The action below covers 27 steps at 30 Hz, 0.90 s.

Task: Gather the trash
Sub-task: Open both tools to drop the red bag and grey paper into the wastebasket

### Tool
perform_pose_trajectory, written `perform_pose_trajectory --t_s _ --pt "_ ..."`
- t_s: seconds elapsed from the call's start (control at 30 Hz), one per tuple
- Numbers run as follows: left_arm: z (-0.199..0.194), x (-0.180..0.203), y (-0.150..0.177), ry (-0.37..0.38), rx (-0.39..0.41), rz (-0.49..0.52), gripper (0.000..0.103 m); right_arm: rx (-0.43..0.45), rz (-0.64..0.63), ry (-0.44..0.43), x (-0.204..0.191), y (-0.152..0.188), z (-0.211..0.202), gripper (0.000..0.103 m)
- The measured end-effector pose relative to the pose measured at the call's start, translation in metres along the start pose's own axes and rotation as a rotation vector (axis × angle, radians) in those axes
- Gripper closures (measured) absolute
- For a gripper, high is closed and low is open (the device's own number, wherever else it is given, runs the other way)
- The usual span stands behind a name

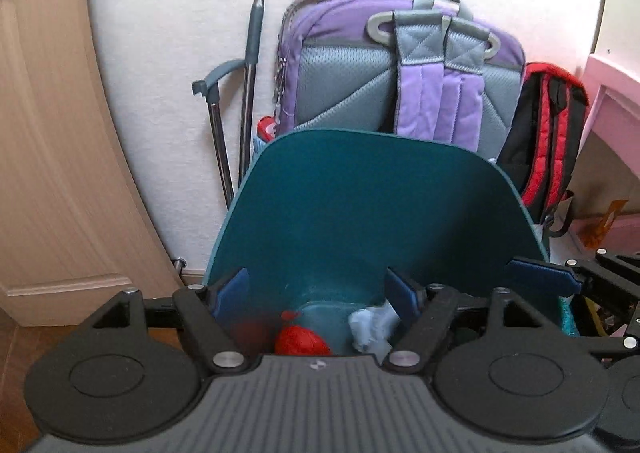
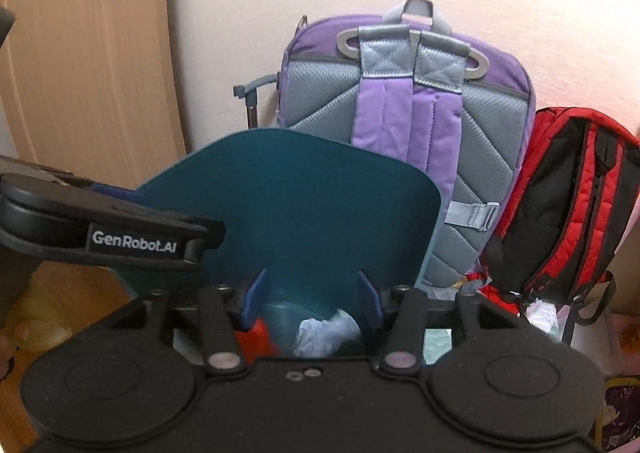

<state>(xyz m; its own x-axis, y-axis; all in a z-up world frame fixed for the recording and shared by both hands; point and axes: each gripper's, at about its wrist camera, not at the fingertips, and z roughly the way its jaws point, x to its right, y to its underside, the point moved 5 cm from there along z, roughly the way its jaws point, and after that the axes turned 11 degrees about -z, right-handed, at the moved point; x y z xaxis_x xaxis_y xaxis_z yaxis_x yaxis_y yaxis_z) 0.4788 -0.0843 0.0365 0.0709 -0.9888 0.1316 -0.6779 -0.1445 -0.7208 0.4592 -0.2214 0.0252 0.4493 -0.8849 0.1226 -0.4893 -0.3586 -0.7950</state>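
Observation:
A teal bin (image 1: 360,213) stands open against the wall, its inner wall filling the middle of both views (image 2: 300,213). At its bottom lie a red tied bag (image 1: 302,339) and crumpled pale blue paper (image 1: 374,327); both also show in the right wrist view, the red bag (image 2: 256,339) and the paper (image 2: 326,331). My left gripper (image 1: 318,293) is open and empty above the bin's mouth. My right gripper (image 2: 314,297) is open and empty above the same opening. The right gripper's fingers (image 1: 544,275) show at the left view's right edge. The left gripper body (image 2: 120,233) crosses the right view's left side.
A purple and grey backpack (image 1: 400,69) leans on the wall behind the bin, with a red and black backpack (image 1: 552,141) to its right. Grey metal poles (image 1: 248,93) stand left of it. A wooden door (image 1: 48,133) is at the left. Pink furniture (image 1: 612,101) is at the right.

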Motion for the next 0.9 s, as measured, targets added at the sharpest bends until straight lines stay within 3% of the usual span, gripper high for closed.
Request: perform_pose_trajectory --t_s 0.5,0.9 --pt "-0.11 0.004 0.023 0.01 0.069 -0.002 0.028 0.055 -0.009 -0.023 -0.022 0.0 -0.098 0.051" --pt "-0.185 -0.007 0.073 0.045 0.083 0.027 0.021 0.107 -0.046 -0.074 -0.065 0.017 -0.164 0.05"
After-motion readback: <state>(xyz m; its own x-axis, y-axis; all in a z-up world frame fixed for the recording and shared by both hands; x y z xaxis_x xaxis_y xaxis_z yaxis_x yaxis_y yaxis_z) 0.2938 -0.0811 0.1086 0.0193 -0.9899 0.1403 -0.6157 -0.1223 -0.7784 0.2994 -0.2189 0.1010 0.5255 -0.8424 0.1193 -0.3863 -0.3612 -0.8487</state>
